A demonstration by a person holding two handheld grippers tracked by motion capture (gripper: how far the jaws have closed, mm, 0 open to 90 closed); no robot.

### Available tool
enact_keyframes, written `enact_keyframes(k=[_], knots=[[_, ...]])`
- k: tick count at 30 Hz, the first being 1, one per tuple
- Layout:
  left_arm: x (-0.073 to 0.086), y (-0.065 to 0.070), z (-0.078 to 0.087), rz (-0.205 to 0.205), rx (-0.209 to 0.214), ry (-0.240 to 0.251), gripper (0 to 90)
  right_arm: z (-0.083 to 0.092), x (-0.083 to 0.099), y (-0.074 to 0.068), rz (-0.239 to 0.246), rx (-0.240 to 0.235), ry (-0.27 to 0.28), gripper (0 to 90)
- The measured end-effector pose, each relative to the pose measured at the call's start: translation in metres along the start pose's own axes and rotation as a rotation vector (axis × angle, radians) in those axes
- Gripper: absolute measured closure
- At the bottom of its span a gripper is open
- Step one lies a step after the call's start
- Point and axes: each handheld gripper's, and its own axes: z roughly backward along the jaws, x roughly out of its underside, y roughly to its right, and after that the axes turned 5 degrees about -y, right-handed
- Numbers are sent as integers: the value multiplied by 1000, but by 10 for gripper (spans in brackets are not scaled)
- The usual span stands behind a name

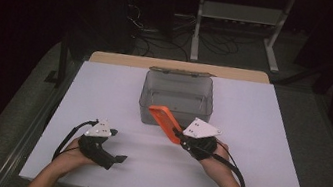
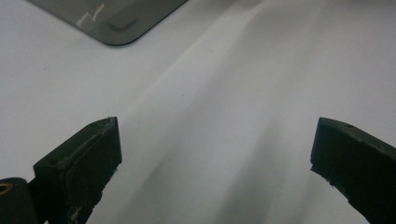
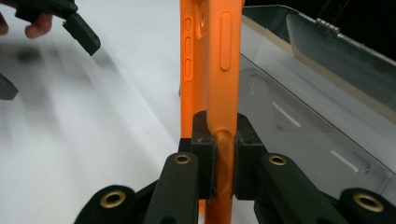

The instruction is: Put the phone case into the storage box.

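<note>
The right gripper point(image 1: 179, 135) pinches an orange phone case point(image 1: 164, 121) by one thin edge, tilted over the near rim of the clear box point(image 1: 178, 86). That soft edge could slip or catch the rim. The left gripper point(image 1: 115, 145) rests spread, near left.

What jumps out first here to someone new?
The orange phone case, bright against the white table, pinched at one end by the right gripper and angled up toward the clear plastic box at the table's middle. After that, the left gripper near the front left, jaws wide open over bare tabletop.
</note>
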Motion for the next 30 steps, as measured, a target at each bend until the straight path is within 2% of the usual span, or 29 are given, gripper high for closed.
enact_keyframes(k=[7,12,19,30], knots=[[0,0,1,2,2,4,15,1,2,9,-85,-57,10,806],[0,0,1,2,2,5,15,1,3,12,-127,-86,14,807],[0,-1,1,1,2,1,15,1,3,15,-158,-100,9,807],[0,-1,0,7,0,8,15,6,-1,17,-167,-120,0,806]])
